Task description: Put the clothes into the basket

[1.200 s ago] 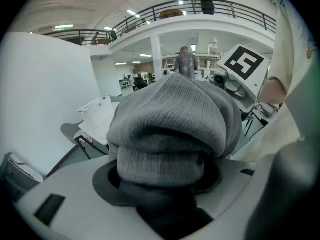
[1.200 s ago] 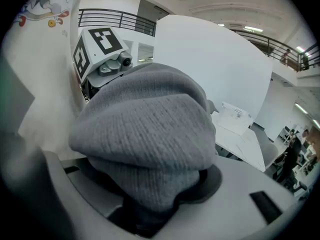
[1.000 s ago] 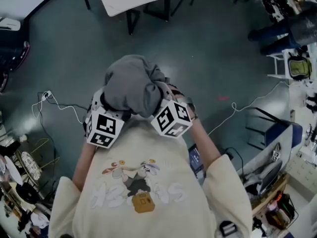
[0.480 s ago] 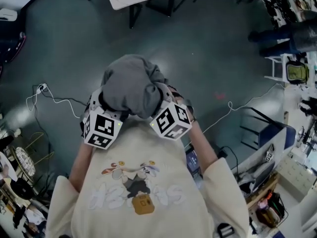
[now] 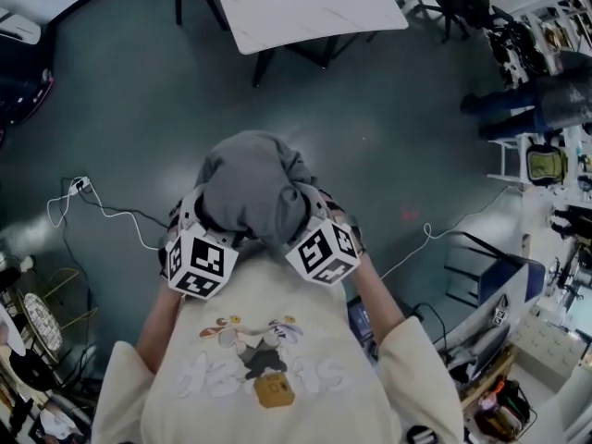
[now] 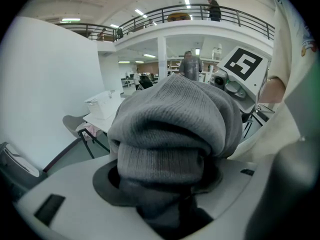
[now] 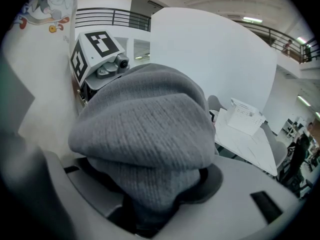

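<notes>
While both grippers are held up in front of the person's chest, the head view lists as follows. Garment (image 5: 252, 178): grey knit, bunched into one lump, draped over the two grippers and carried above the floor (image 5: 120, 118), touching no surface. Left gripper (image 5: 199, 248): marker cube facing up, its tips buried under the garment's left side. Right gripper (image 5: 324, 248): marker cube facing up, its tips buried under the garment's right side. Shirt (image 5: 268, 359): cream, with a cartoon print, just below the cubes. Table (image 5: 314, 7): white top, dark legs, at the upper edge, well apart from the garment. Cable (image 5: 102, 206): white, loose on the floor to the left.

Left gripper view. Garment (image 6: 175, 124): folds piled over the jaws, a darker wad pulled down into the gap between them. Jaws: closed on the garment. Right gripper (image 6: 242, 66): its cube and camera show just beyond the lump, upper right. Basket (image 6: 102, 104): white, on a table at the left, well apart from the garment.

Right gripper view. Garment (image 7: 150, 134): a rounded heap over the jaws, its lower fold pinched between them. Jaws: closed on the garment. Left gripper (image 7: 97, 49): cube at the upper left, beside the lump. Basket (image 7: 245, 116): white, perforated, on the table at the right, well apart from the garment.
</notes>
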The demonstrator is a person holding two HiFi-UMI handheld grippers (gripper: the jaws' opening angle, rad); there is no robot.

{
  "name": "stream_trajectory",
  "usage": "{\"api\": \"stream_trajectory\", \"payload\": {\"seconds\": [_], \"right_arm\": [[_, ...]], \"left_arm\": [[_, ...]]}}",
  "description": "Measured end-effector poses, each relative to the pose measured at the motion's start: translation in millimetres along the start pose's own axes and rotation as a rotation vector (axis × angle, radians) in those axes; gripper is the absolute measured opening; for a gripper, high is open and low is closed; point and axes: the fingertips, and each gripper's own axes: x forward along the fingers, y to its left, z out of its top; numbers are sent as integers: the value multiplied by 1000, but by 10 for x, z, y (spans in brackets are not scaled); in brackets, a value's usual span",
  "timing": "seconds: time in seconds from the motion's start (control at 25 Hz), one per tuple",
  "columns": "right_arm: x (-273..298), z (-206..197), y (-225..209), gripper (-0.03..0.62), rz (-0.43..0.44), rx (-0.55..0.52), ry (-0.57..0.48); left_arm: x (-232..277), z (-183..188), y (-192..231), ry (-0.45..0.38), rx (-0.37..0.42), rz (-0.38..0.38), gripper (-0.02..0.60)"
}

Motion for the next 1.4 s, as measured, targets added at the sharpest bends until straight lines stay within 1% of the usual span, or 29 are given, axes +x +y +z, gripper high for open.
{"api": "stream_trajectory", "payload": {"seconds": [0.12, 0.28, 0.48, 0.6, 0.72, 0.8, 0.88, 0.96, 1.08, 1.2, 1.28, 1.4], "right_arm": [[179, 132, -37, 219, -19, 10, 1], [235, 190, -101, 219, -3, 22, 22], [373, 218, -540, 219, -4, 12, 27], [509, 274, -877, 219, 8, 8, 8], [638, 297, -1373, 219, 9, 6, -33], [715, 288, -1791, 219, 1, 17, -53], [782, 307, -2291, 219, 0, 30, -59], [797, 345, -2763, 219, 7, 47, -72], [742, 351, -3413, 219, 14, 72, -86], [718, 304, -4074, 219, 19, 81, -80], [712, 268, -4428, 219, 34, 81, -81], [719, 213, -4750, 219, 67, 77, -80]], "left_arm": [[1, -67, 222, -5, 7, -8, 249], [34, -57, 325, -7, -12, -38, 249], [318, 149, 607, -5, -28, -22, 249], [521, 307, 860, 2, -26, -6, 249], [834, 574, 1148, 15, -6, 25, 249], [1110, 810, 1361, 30, 3, 37, 249], [1420, 1110, 1617, 42, -6, 40, 249], [1690, 1440, 1842, 50, 2, 34, 249], [2074, 1939, 2086, 58, 19, 19, 249], [2497, 2390, 2313, 66, 5, 15, 249], [2737, 2620, 2424, 72, -6, 20, 249], [2968, 2815, 2513, 87, -34, 32, 249]]}}
